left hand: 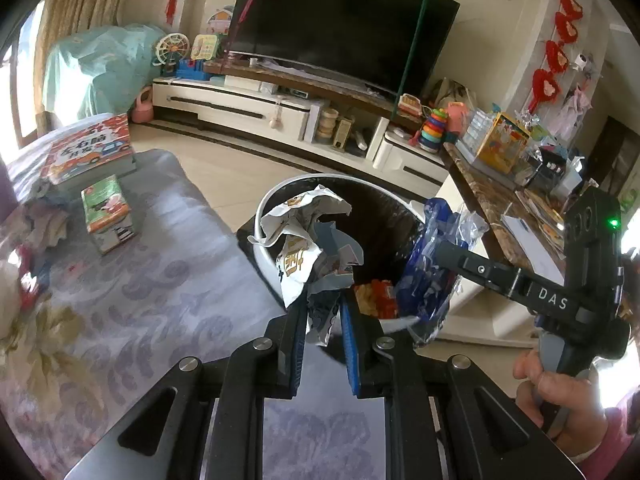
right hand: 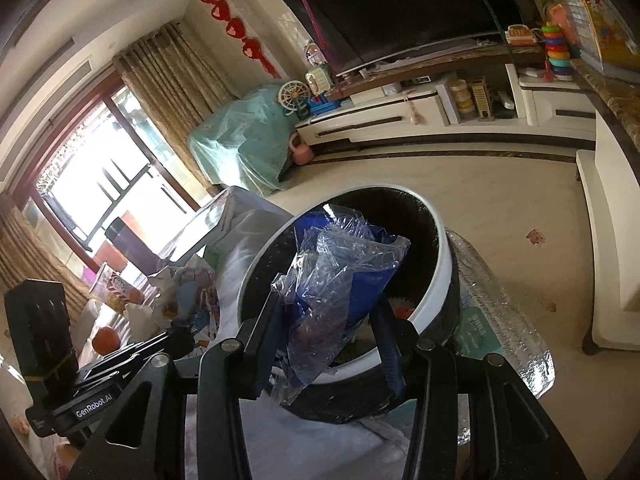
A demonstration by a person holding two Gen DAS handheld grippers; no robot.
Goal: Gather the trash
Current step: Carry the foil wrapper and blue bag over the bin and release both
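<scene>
You are holding crumpled white snack wrapper [left hand: 304, 240] clamped in left gripper [left hand: 325, 320], blue-and-clear plastic bag [right hand: 340, 280] clamped in right gripper [right hand: 326, 344], both over white-rimmed black bin [right hand: 440, 264]; bag risking snagging rim, spilling outside

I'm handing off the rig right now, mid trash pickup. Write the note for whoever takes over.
Left gripper: shut on a crumpled white snack wrapper, held over the near rim of the bin.
Right gripper: shut on a blue and clear plastic bag, also over the bin's mouth.
Done: some red and yellow trash already lies inside the bin.
Left: release both pieces into the bin, then check the bedspread for more trash.
</scene>
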